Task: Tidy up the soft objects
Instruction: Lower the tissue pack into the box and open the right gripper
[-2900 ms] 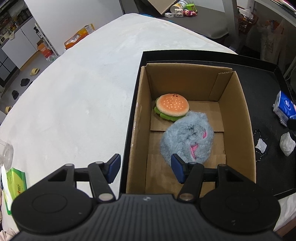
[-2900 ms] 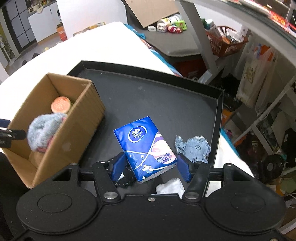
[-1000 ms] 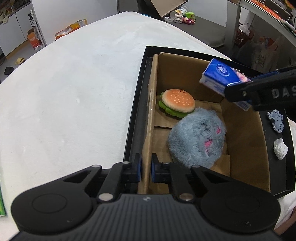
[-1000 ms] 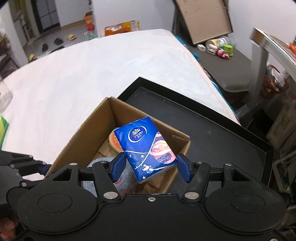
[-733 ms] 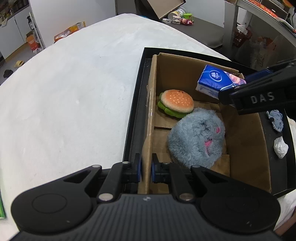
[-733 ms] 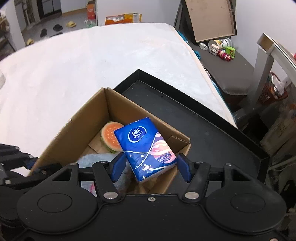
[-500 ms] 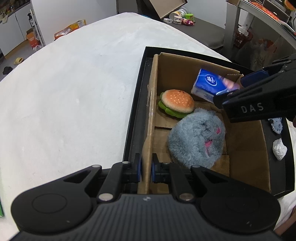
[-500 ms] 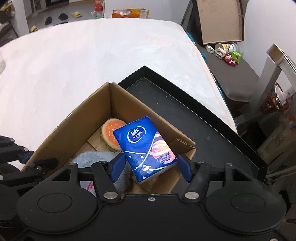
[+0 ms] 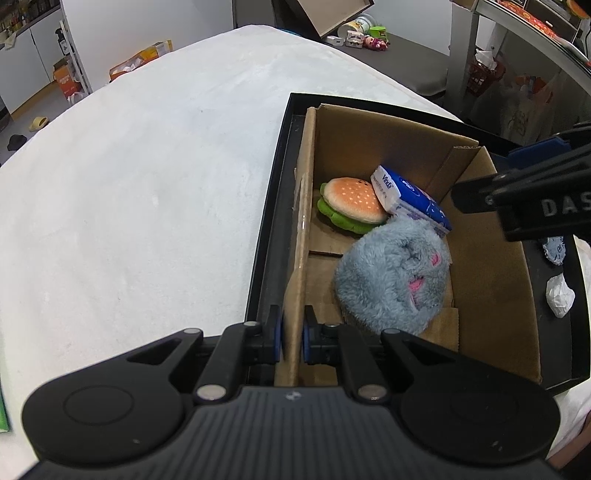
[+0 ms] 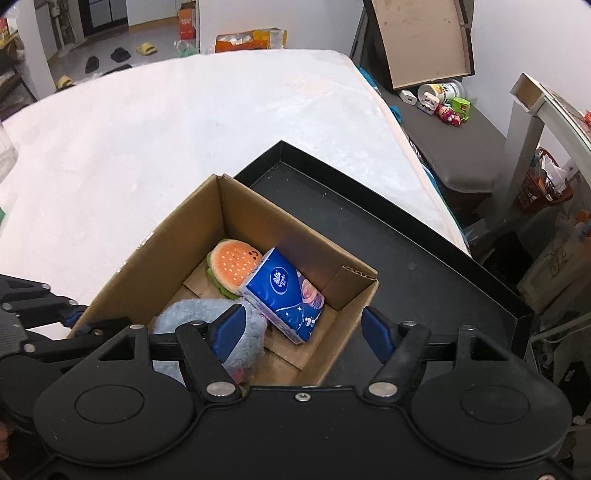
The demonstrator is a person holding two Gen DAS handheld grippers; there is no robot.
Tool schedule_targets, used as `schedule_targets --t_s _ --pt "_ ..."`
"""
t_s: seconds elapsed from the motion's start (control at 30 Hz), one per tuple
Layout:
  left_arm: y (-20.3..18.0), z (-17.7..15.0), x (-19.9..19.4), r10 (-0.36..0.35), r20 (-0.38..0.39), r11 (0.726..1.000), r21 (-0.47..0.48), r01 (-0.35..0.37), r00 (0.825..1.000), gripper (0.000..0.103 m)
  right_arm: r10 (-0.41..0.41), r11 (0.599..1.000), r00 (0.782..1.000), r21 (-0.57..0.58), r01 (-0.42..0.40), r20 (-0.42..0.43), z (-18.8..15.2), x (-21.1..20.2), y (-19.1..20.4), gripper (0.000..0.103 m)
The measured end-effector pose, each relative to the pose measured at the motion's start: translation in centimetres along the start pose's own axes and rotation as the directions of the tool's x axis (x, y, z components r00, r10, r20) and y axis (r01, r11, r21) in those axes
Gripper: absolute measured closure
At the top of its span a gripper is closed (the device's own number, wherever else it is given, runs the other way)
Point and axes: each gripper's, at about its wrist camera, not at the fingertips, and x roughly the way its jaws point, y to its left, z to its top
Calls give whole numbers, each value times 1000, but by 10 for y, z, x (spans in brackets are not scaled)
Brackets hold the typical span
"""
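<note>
Inside the cardboard box (image 10: 177, 258), released tissue pack (image 10: 284, 297) lies tilted beneath the opening right hand-held gripper (image 10: 301, 328)

Blue tissue pack (image 10: 286, 301), brown box (image 10: 155, 254)

Matte black plastic left gripper (image 9: 292, 338) with a ribbed housing, two round discs, silver screws and blue rubber finger pads (image 9: 276, 334); matching matte black right gripper (image 10: 301, 328) with smooth housing, silver screws, blue pads (image 10: 373, 332); white letters "DAS" on its side.

white walls (image 10: 535, 33), grey floor (image 10: 110, 29), dark bench (image 9: 406, 55) with toys.
</note>
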Motion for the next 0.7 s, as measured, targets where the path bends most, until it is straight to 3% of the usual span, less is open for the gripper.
schedule_targets --t_s 0.33,0.5,0.7 --pt "1 1 -3 2 -4 1000 -5 -2 1000 93 30 999 999 39 -30 14 -12 -13 -12 33" --pt "0 2 -4 7 -9 1000 1 -7 1000 93 34 997 999 75 -37 40 -17 -22 -23 23" --pt "-7 3 -5 28 -9 999 17 -28 1000 93 34 991 998 124 -40 56 -23 -26 -42 21"
